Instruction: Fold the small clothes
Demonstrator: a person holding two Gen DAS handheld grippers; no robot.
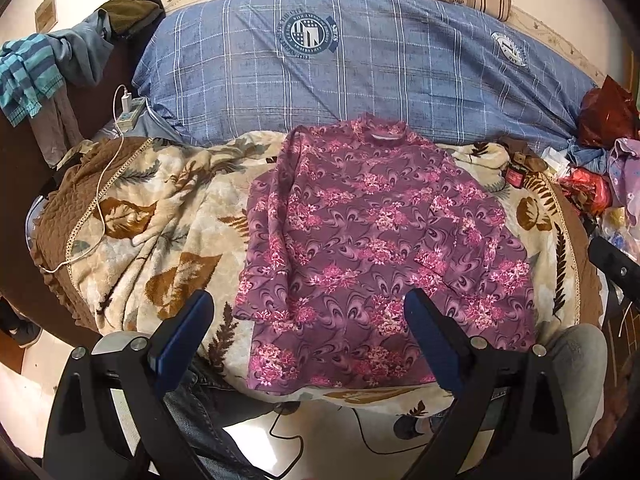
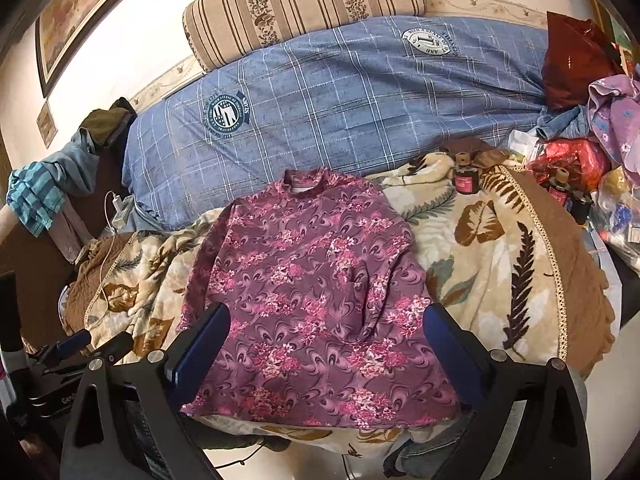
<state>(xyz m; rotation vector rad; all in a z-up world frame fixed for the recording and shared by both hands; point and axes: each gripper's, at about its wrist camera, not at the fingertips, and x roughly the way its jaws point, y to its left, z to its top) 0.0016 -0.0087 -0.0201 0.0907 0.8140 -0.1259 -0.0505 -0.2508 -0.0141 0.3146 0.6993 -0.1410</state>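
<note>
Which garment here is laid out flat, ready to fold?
The purple floral top, spread on the leaf-print blanket between both open tools. The striped teal garment and lilac one lie crumpled at the sides.

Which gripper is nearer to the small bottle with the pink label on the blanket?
Right. The right gripper hovers over the shirt's hem, on the bottle's side; the left gripper is over the hem's far corner.

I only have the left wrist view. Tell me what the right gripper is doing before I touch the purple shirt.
Observer: The right gripper is open. Its fingers are spread above the lower part of the shirt and hold nothing.
Operator: Report anything standing on the blanket past the shirt's collar.
Observer: A small bottle with a pink label stands upright at the far edge of the blanket.
</note>
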